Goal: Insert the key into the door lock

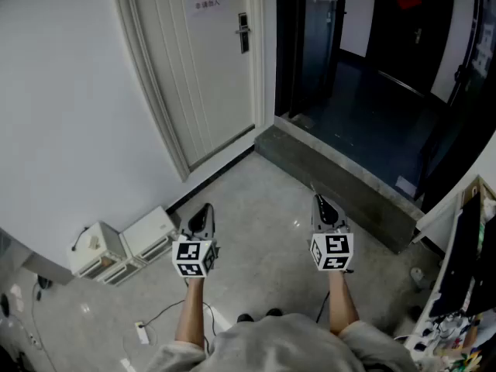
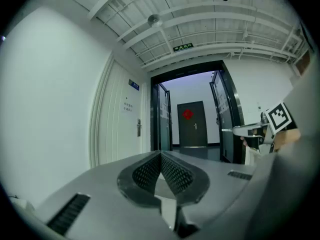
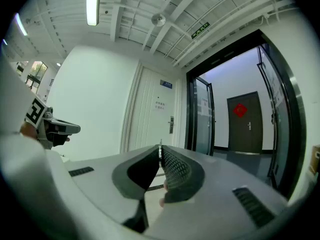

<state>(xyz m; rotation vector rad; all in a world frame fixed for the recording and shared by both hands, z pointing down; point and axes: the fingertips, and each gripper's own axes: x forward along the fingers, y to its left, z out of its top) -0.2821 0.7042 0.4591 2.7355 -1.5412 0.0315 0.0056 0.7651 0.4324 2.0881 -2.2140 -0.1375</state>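
Grey floor (image 1: 263, 231) beneath us, white door (image 1: 205, 76) ahead; our left gripper (image 1: 206, 208) sits closed, empty; our right gripper (image 1: 318, 200) pinches the key (image 3: 160, 146).

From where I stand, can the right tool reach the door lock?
Probably not yet: the lock sits well beyond the right tool, across the floor. Nothing stands in between, so stepping closer should bring the key to it.
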